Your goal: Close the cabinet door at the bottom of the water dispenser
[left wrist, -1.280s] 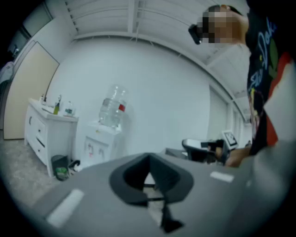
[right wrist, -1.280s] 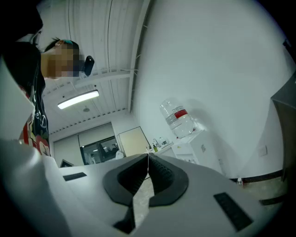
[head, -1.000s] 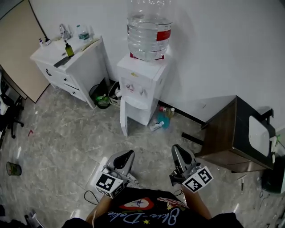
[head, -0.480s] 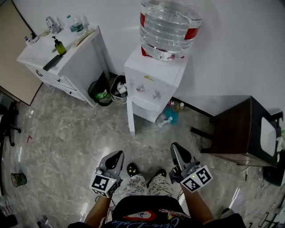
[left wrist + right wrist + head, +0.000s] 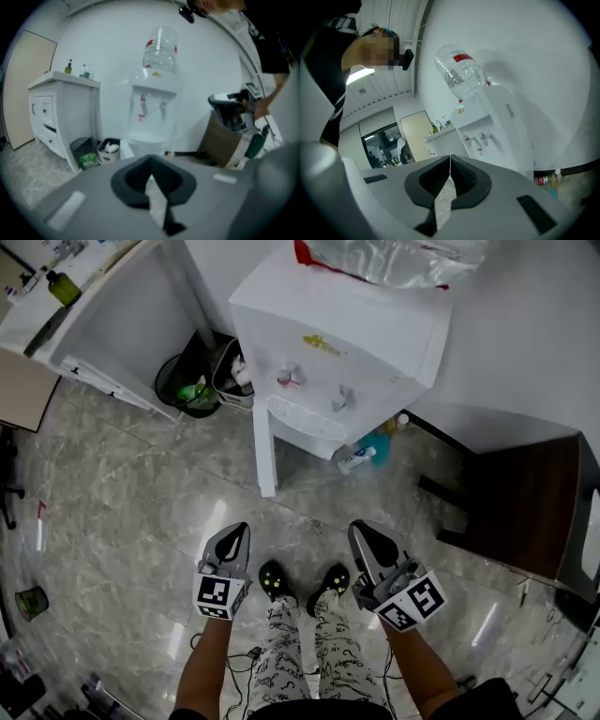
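Two grippers sit low in the head view, and I'm looking steeply down at the water dispenser [image 5: 347, 334] at twelve o'clock, its big bottle [image 5: 394, 259] cut off by the top edge. The cabinet door [image 5: 264, 456] at its base stands open, a white panel swung out from the lower left corner toward me, well apart from both grippers. The left gripper [image 5: 236, 532] is at seven o'clock and the right gripper [image 5: 361, 532] at five o'clock, with the person's shoes [image 5: 274, 579] between them on the grey marble floor [image 5: 122, 512]. In the left gripper view the dark fingers [image 5: 136, 178] are clenched tip to tip on nothing, aimed at the dispenser. Same story on the right: fingers [image 5: 466, 180] pressed together, empty, with the dispenser tilted across that view. At ten o'clock from the dispenser, two bins [image 5: 183, 390] sit side by side against a white cupboard [image 5: 122, 315]. A blue and white bottle [image 5: 359, 458] lies on the floor just beside the dispenser's right foot, and a dark wooden side table [image 5: 525, 502] stands at three o'clock.
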`<act>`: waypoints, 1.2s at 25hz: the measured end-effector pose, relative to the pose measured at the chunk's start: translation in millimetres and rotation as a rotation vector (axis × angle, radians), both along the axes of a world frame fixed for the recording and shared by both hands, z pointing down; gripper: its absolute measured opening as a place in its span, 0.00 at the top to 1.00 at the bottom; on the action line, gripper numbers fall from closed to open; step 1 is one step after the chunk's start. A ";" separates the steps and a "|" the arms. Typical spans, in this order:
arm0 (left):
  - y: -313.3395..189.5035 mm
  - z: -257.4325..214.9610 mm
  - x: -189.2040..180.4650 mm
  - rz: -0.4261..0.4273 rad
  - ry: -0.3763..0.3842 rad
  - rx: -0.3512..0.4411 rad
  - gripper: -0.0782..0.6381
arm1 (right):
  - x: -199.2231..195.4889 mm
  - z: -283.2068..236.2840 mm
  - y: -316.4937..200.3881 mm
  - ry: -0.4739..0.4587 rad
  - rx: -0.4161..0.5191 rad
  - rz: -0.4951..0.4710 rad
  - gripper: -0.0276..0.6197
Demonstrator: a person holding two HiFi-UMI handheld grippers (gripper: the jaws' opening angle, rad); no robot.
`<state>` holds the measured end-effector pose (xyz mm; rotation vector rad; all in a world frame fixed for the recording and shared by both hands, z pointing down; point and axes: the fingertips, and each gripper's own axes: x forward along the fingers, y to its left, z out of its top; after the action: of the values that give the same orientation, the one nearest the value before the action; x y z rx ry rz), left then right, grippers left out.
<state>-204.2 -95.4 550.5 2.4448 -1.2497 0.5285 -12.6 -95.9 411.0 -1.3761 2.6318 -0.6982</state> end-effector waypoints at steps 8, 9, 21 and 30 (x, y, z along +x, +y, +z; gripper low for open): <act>-42.5 175.7 -17.2 -0.098 -0.168 -0.212 0.89 | -6.9 91.8 -34.7 -0.002 -0.054 -0.032 0.93; -46.1 188.5 -15.3 -0.094 -0.187 -0.227 0.89 | -6.1 100.4 -33.2 0.001 -0.069 -0.036 0.93; -75.9 218.4 61.6 0.026 -0.159 -0.232 0.90 | 37.2 119.4 -28.0 0.007 -0.101 0.031 0.93; -106.1 220.1 169.2 0.076 -0.044 -0.230 0.90 | 89.9 103.8 -21.3 -0.007 -0.092 0.135 0.93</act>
<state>-35.0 -201.5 770.7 2.3050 -1.0514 0.7083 77.2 -117.2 514.7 -1.5548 2.5015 -0.8137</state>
